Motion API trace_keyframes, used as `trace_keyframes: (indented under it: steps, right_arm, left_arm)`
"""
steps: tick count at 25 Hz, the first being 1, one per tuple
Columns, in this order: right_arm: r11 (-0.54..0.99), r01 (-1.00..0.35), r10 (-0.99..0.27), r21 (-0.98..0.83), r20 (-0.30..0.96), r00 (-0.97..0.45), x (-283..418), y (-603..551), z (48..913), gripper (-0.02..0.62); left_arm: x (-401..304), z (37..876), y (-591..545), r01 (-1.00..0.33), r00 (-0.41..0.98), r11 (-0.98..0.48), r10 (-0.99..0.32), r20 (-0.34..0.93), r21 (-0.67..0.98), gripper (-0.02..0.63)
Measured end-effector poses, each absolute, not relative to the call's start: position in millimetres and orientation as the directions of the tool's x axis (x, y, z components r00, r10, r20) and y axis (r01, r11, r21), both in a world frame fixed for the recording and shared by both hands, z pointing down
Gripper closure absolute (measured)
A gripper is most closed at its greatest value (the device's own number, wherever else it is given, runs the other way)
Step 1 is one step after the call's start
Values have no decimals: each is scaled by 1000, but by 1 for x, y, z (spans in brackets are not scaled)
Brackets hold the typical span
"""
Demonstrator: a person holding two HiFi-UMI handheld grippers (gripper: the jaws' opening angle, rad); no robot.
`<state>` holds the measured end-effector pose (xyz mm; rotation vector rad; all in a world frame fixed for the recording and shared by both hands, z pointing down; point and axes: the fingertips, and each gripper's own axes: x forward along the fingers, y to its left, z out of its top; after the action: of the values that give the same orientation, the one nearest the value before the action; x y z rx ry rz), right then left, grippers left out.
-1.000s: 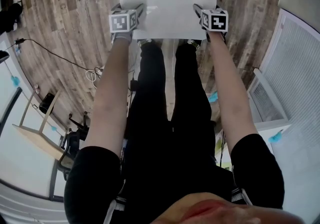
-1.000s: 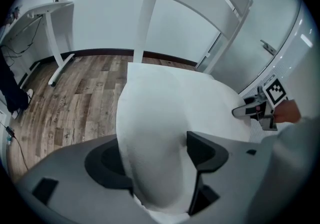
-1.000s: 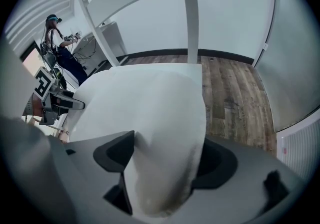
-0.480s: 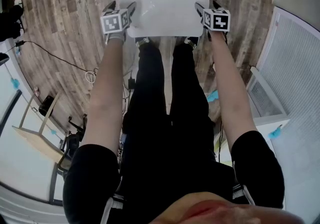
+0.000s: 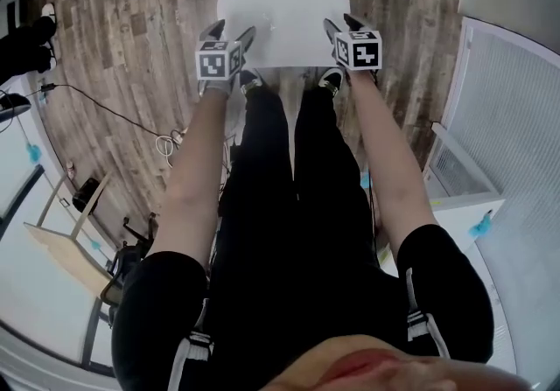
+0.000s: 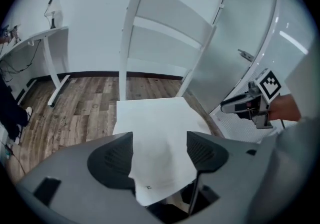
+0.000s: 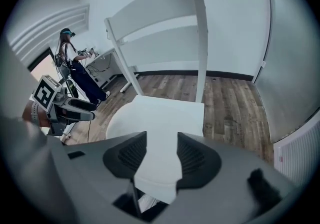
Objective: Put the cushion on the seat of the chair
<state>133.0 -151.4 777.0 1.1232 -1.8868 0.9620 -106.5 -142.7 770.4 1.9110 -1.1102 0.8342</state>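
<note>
The cushion [image 5: 284, 9] is lying flat on the seat of the white chair [image 6: 170, 17], squared up to the backrest. Your left gripper [image 5: 231, 29] and right gripper [image 5: 341, 22] hover over the seat's front edge. Both sets of jaws are closing on nothing, with the cushion below them. It looks light, soft and floppy, so if it needs a nudge, pinch the 2 front corners.

White chair [image 6: 170, 15] stands on the wood-plank floor [image 5: 131, 22]. White cushion [image 5: 284, 9] lies flat on its seat. Black cable [image 5: 105, 105] trails across the floor.
</note>
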Motion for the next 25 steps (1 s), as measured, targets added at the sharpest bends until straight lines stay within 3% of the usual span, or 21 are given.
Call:
trace_keyframes:
  steps: [2, 4, 8, 10, 16, 25]
  right_arm:
    - [360, -903, -389, -234, 842, -374, 125, -143, 748, 483]
    - [375, -893, -411, -248, 819, -400, 116, -135, 720, 543]
    - [424, -863, -438, -275, 772, -461, 99, -113, 661, 578]
    - [451, -848, -455, -280, 745, -488, 94, -104, 627, 580]
    - [516, -812, -539, -274, 633, -556, 82, -86, 512, 580]
    - [668, -726, -658, -162, 327, -678, 70, -74, 319, 580]
  left_arm:
    - [-94, 739, -132, -876, 441, -388, -402, 802, 288, 306]
    - [-83, 710, -123, -853, 467, -442, -409, 784, 277, 364]
    - [-71, 655, -108, -838, 487, -485, -453, 747, 252, 532]
    - [-67, 626, -106, -837, 504, -477, -476, 721, 270, 577]
    - [-53, 523, -93, -805, 560, -531, -531, 636, 266, 594]
    - [-25, 333, -83, -725, 669, -668, -625, 402, 168, 594]
